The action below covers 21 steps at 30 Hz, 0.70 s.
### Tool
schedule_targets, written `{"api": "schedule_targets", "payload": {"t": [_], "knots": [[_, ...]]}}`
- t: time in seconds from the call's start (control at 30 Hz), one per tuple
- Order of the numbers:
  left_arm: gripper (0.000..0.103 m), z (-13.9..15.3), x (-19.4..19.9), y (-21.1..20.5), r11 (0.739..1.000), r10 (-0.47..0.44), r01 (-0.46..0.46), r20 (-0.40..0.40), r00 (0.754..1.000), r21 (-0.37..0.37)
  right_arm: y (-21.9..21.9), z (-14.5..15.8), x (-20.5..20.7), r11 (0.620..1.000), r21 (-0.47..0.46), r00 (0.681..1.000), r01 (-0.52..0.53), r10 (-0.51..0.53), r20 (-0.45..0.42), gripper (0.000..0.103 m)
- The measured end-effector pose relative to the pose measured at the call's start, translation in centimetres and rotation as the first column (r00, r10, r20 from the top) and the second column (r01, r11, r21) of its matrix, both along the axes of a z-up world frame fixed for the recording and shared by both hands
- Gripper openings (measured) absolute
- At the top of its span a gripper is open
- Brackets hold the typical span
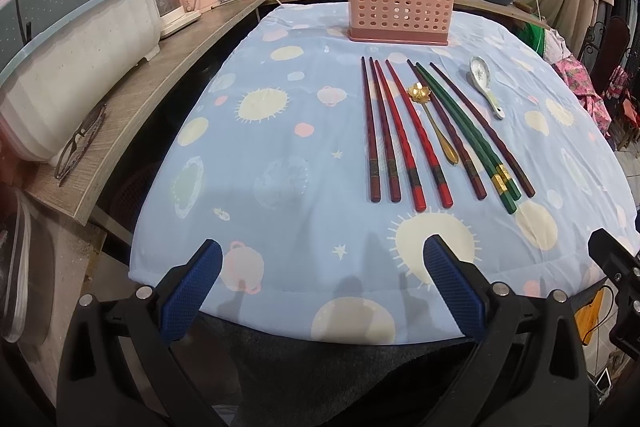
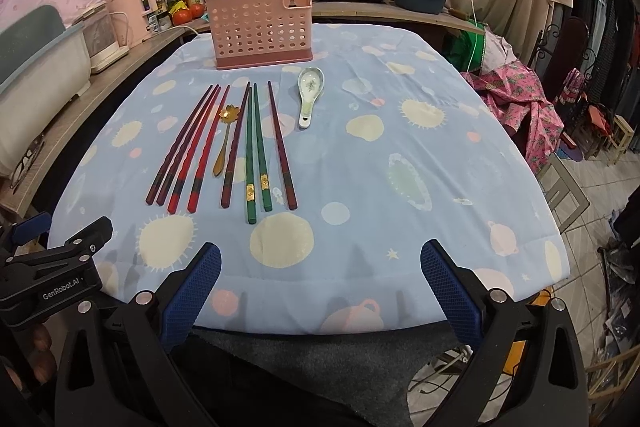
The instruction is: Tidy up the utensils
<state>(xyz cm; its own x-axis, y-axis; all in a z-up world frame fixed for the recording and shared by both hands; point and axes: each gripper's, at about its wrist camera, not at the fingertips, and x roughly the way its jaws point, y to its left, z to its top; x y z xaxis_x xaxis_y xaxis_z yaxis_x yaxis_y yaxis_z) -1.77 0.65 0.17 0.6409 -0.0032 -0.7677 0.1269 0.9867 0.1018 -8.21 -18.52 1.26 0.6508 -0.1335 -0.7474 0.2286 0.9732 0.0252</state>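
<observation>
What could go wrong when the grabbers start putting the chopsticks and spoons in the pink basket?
The chopsticks lie close together, so the open right gripper might pinch two at once or knock neighbours askew. The gold spoon sits between sticks and is thin, so it may slip. The pink basket looks light and could tip if bumped.

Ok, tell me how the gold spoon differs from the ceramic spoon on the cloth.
The gold spoon is thin metal with a small flower-shaped bowl and a long slim handle; the ceramic spoon is white with a green pattern, a wide deep bowl and a short thick handle. The gold spoon lies among the chopsticks; the ceramic spoon lies apart, to their right. Both lie flat with bowls pointing toward the pink utensil basket.
</observation>
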Motion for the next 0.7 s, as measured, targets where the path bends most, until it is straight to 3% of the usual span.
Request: {"api": "schedule_targets", "payload": {"t": [0.7], "knots": [[0.096, -0.69, 0.84, 0.12, 1.000, -0.001, 0.001, -0.030, 1.000, -0.002, -0.26, -0.40, 0.70, 1.000, 0.009, 1.000, 0.011, -0.011, -0.025, 0.096]]}}
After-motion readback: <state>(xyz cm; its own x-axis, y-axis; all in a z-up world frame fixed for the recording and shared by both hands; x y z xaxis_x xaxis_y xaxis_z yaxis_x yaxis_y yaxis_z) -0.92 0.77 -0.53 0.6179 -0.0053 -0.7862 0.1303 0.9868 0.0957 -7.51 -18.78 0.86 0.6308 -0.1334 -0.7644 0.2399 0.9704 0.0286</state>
